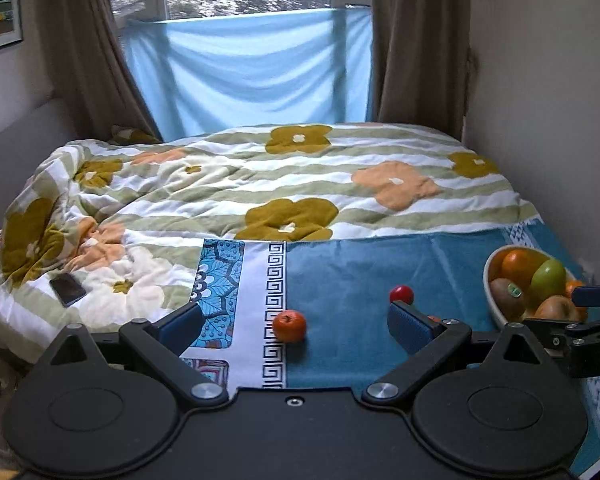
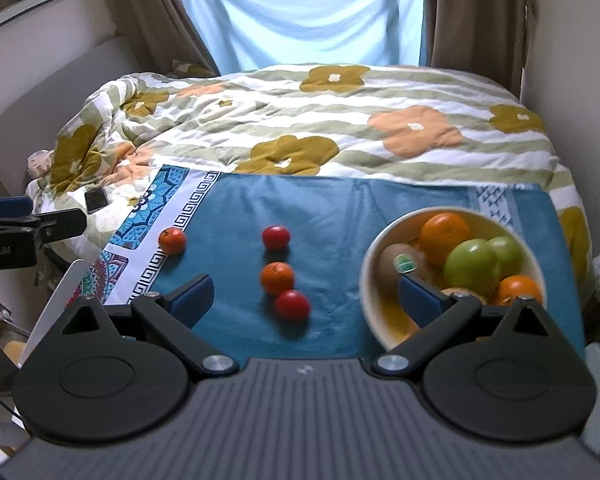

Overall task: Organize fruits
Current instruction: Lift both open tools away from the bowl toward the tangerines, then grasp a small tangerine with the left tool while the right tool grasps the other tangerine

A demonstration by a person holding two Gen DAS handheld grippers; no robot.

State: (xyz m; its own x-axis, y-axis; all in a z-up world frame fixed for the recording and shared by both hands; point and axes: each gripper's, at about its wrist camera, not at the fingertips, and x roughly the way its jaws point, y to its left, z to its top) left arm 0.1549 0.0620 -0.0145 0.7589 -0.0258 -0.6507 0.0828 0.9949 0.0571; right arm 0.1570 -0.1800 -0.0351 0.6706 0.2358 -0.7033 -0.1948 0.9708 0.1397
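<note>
Loose fruit: four small round ones out on the blue cloth (image 2: 332, 208), none in the bowl
Tangerine by the border (image 2: 172, 241): orange, sitting right at the cloth's white patterned edge, well apart from the others
Red fruit at the back (image 2: 276, 237): alone in mid-cloth
Middle tangerine (image 2: 277, 278): just in front of that red one
Near red fruit (image 2: 292, 305): touching or almost touching the middle tangerine, closest to the camera
Bowl (image 2: 370, 276): cream, on the cloth's right side, piled with oranges, two green apples and a stickered kiwi
Right gripper (image 2: 306, 300): jaws wide and empty, right pad over the bowl's near rim, left pad above bare cloth
Left gripper (image 1: 294, 328): jaws wide too, holding nothing, the border tangerine lying between them on the cloth
Bed: flowered quilt (image 1: 260, 184) behind the cloth, a dark phone (image 1: 67, 289) resting on it at left
Backdrop: brown curtains, pale blue sheet across the window
</note>
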